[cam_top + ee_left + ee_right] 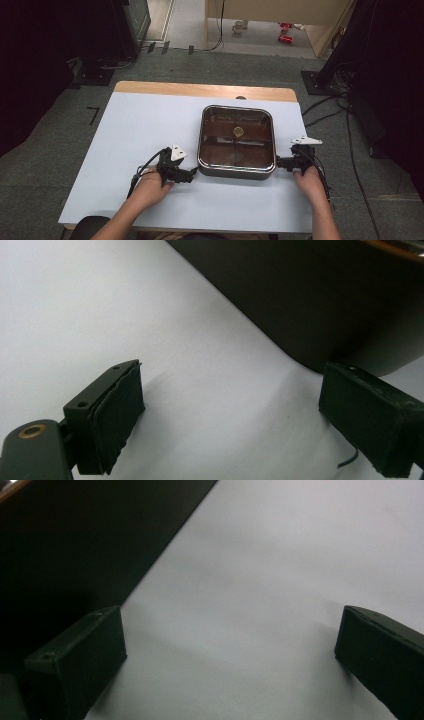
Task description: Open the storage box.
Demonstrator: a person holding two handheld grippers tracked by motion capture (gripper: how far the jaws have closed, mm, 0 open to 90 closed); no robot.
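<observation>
- desk (125,150): white sheet covers most of it, bare wood strip along the far edge. plenty of free surface on your left, so there's room to slide or set things down there.
- pan (236,142): square, dark, with a glass lid on, knob (238,131) at lid centre. it sits right of the desk's middle, squarely in front of you, so both hands reach a side without crossing.
- you're flanking it: one gripper at each near corner, low at wall level. reads like a two-sided lift or shove of the whole pan, not a lid pull.
- left gripper (192,172): jaws wide apart, nothing between them. in the left gripper view the pan's dark wall (320,305) is just ahead, its corner close to one pad (372,425).
- right gripper (278,162): jaws also spread, empty, white sheet between them; pan wall (75,545) runs along one side.
- no contact i can confirm on either side.
</observation>
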